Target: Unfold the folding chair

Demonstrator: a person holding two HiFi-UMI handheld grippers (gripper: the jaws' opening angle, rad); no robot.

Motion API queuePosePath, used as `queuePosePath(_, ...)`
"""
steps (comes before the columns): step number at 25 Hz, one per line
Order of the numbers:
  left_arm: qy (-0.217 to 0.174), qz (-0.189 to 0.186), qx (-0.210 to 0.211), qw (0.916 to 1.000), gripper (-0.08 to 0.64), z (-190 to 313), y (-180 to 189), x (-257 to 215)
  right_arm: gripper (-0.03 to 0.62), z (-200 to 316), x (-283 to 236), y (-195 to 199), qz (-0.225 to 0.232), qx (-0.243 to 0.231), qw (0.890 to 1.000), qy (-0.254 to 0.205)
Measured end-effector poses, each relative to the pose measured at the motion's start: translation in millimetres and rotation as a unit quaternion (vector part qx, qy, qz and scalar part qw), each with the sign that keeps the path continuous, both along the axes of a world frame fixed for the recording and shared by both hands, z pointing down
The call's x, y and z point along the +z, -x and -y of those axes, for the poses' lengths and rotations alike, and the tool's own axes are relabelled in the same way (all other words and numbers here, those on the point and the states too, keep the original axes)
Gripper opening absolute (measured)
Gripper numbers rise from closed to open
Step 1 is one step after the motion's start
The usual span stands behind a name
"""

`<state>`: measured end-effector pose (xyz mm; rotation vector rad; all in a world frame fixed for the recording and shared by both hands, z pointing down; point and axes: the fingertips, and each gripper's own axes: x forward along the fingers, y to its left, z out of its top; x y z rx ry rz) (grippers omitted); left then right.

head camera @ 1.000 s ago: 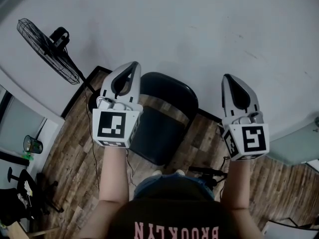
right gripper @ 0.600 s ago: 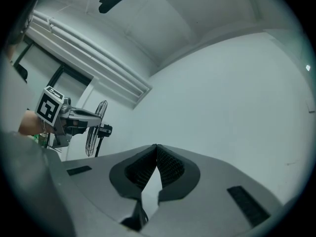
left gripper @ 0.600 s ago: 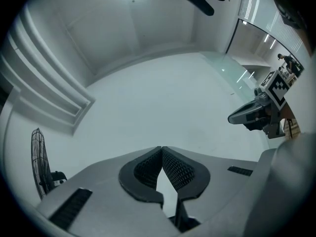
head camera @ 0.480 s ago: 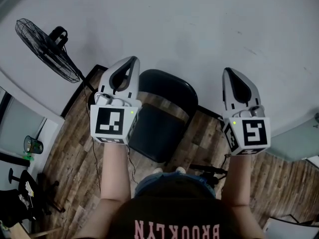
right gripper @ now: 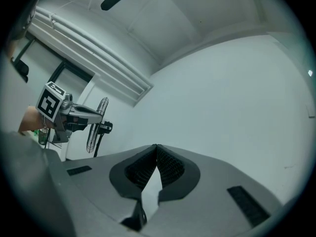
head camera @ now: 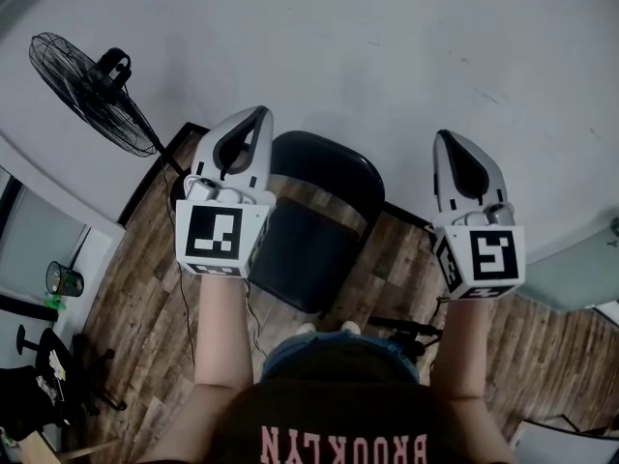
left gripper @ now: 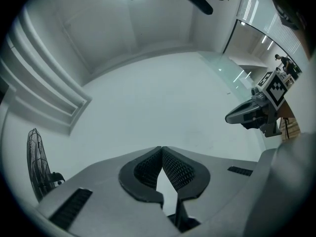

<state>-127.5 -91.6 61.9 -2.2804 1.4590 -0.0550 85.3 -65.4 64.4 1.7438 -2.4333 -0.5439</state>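
Observation:
A black folding chair (head camera: 308,249) stands against the white wall, seen from above in the head view, with its padded back (head camera: 329,167) nearest the wall. My left gripper (head camera: 255,116) hovers over the chair's left edge, jaws shut and empty. My right gripper (head camera: 444,139) is held to the right of the chair and apart from it, also shut on nothing. In the left gripper view the closed pads (left gripper: 170,167) point at bare wall, with the right gripper (left gripper: 233,117) off to the side. The right gripper view shows its closed pads (right gripper: 165,166) and the left gripper (right gripper: 98,113).
A black pedestal fan (head camera: 89,93) stands by the wall at the left, and appears as the fan (right gripper: 101,125) in the right gripper view too. A cable and a dark object (head camera: 404,331) lie on the wooden floor (head camera: 145,298). A desk with a green cup (head camera: 63,280) is at far left.

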Motion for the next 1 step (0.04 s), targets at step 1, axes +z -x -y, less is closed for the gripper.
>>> queuePosePath(1, -0.001, 0.004, 0.001, 1.0, 0.002, -0.3, -0.1, 0.0, 0.0, 0.0, 0.2, 0.6, -0.002, 0.0, 1.0, 0.0)
